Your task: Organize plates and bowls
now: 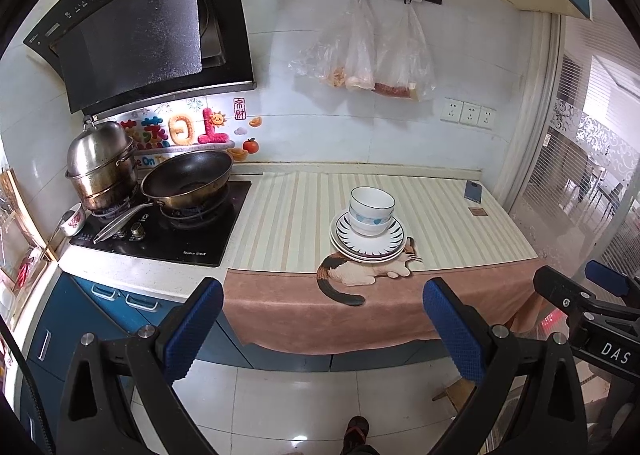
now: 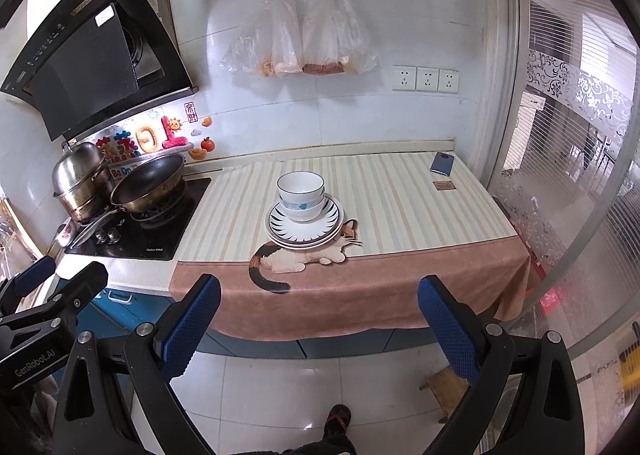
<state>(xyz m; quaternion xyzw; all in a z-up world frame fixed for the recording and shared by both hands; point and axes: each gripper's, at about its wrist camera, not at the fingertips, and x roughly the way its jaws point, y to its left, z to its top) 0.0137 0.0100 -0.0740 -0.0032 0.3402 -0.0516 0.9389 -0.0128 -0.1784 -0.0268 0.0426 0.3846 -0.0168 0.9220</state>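
Two white bowls (image 1: 371, 211) (image 2: 301, 195) sit nested on a stack of white plates (image 1: 394, 245) (image 2: 280, 233) with a dark striped rim, in the middle of the striped counter cloth (image 1: 288, 215) (image 2: 392, 207). My left gripper (image 1: 322, 329) hangs open over the floor, well short of the counter's front edge, with nothing between its blue pads. My right gripper (image 2: 318, 325) is open too, held back at about the same distance and empty. Each gripper also shows at the edge of the other's view: the right gripper (image 1: 580, 295) and the left gripper (image 2: 52, 287).
A gas hob (image 1: 168, 227) (image 2: 144, 231) on the left carries a black wok (image 1: 188, 179) (image 2: 150, 183) and a steel steamer pot (image 1: 100, 163) (image 2: 80, 179). A phone (image 1: 474, 191) (image 2: 442, 163) lies at the counter's back right. A glass partition (image 2: 560, 175) closes the right side. A small wooden stool (image 2: 444, 383) stands on the floor.
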